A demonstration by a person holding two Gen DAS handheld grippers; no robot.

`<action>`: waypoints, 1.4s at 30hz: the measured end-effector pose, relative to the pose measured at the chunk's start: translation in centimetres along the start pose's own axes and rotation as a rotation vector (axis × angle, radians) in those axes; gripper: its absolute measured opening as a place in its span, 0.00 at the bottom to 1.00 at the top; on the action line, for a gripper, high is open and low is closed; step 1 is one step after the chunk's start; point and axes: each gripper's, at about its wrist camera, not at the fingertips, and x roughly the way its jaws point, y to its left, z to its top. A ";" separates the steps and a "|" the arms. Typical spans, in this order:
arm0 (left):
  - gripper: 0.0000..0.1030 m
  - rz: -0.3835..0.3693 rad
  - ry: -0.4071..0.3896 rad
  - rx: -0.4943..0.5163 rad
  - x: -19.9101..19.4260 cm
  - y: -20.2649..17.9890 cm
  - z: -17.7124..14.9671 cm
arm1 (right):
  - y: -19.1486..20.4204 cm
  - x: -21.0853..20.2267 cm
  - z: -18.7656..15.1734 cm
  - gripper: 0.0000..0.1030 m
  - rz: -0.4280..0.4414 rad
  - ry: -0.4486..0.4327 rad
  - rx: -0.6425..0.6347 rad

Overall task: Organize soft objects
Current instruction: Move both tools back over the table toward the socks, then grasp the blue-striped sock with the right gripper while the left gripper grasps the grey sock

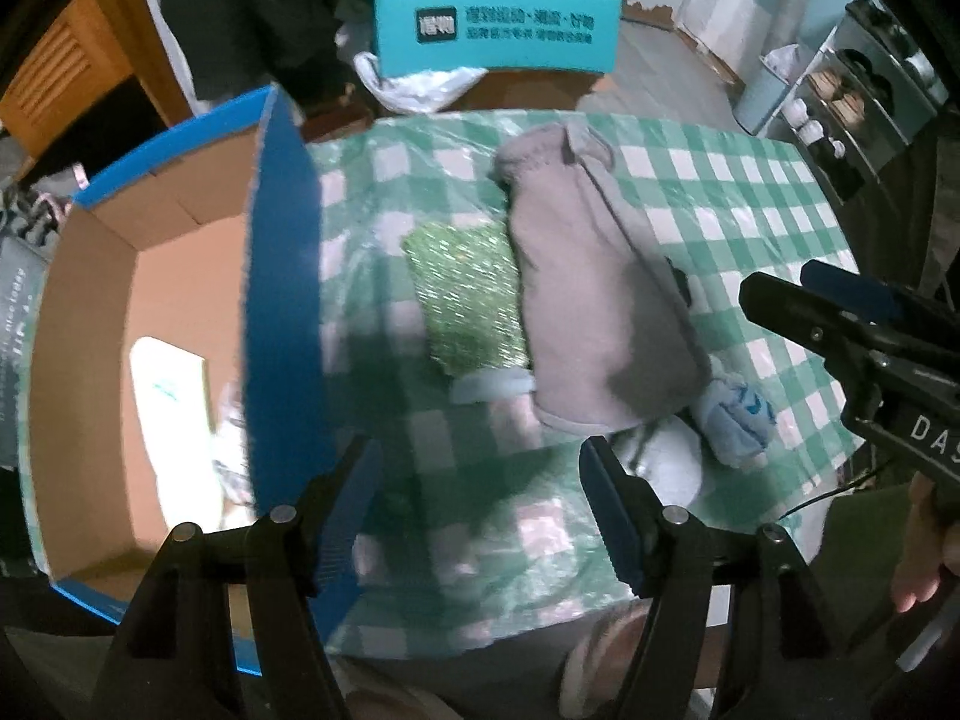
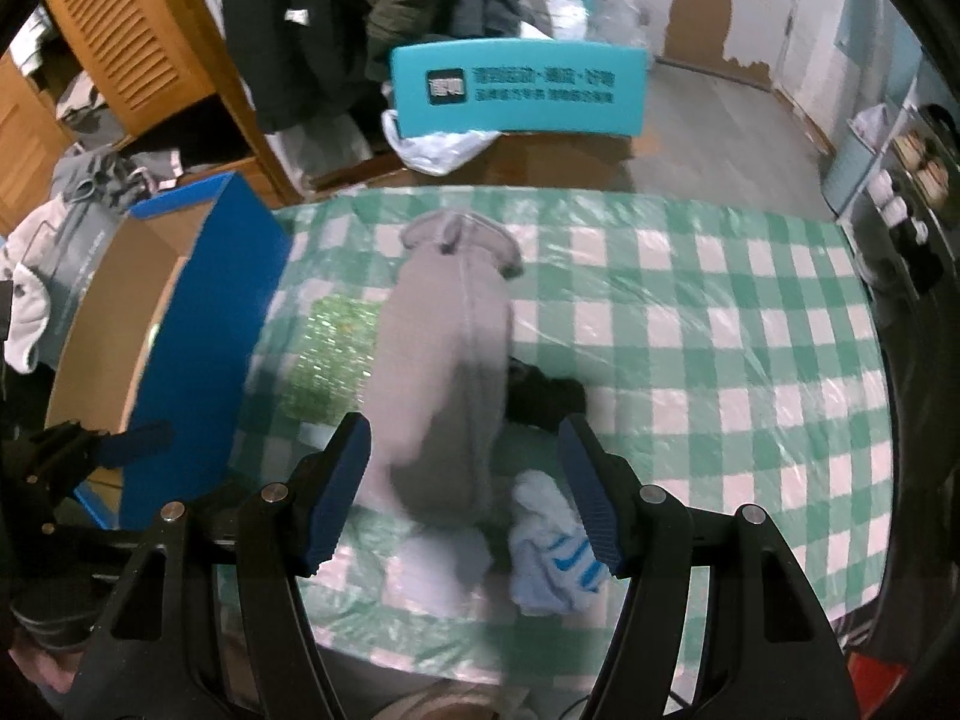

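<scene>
Grey fleece garment beside glittery green sponge, checked tablecloth.

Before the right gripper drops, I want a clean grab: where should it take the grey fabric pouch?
Probably across the grey pouch's near, rounded end, from above. It lies lengthwise away from the open right gripper, narrow enough there to fit between the fingers, clear of the green scouring pad and blue sock.

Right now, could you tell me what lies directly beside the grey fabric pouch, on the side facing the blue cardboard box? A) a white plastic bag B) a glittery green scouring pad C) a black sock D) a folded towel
B: a glittery green scouring pad lies along the grey fabric pouch, between it and the blue cardboard box.
</scene>
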 end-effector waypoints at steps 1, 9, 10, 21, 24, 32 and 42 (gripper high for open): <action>0.68 -0.006 0.007 -0.002 0.3 -0.4 0.0 | -0.5 0.1 -0.2 0.63 -0.003 0.005 0.007; 0.68 -0.007 0.041 0.018 2.1 -2.8 -0.2 | -2.9 1.6 -1.5 0.63 -0.021 0.042 0.041; 0.68 -0.011 0.052 0.016 2.5 -3.1 -0.2 | -3.0 1.8 -1.6 0.63 -0.023 0.047 0.044; 0.68 -0.035 0.129 -0.014 5.4 -4.2 -0.8 | -4.9 4.9 -3.5 0.63 -0.037 0.130 0.054; 0.68 -0.037 0.137 -0.015 5.8 -4.4 -0.9 | -5.1 5.7 -3.9 0.63 -0.037 0.150 0.049; 0.68 -0.031 0.161 -0.015 6.9 -4.9 -1.1 | -5.0 7.3 -4.9 0.63 -0.042 0.199 0.031; 0.72 -0.046 0.156 -0.008 6.7 -5.5 -1.0 | -4.9 8.8 -5.7 0.40 -0.039 0.265 -0.001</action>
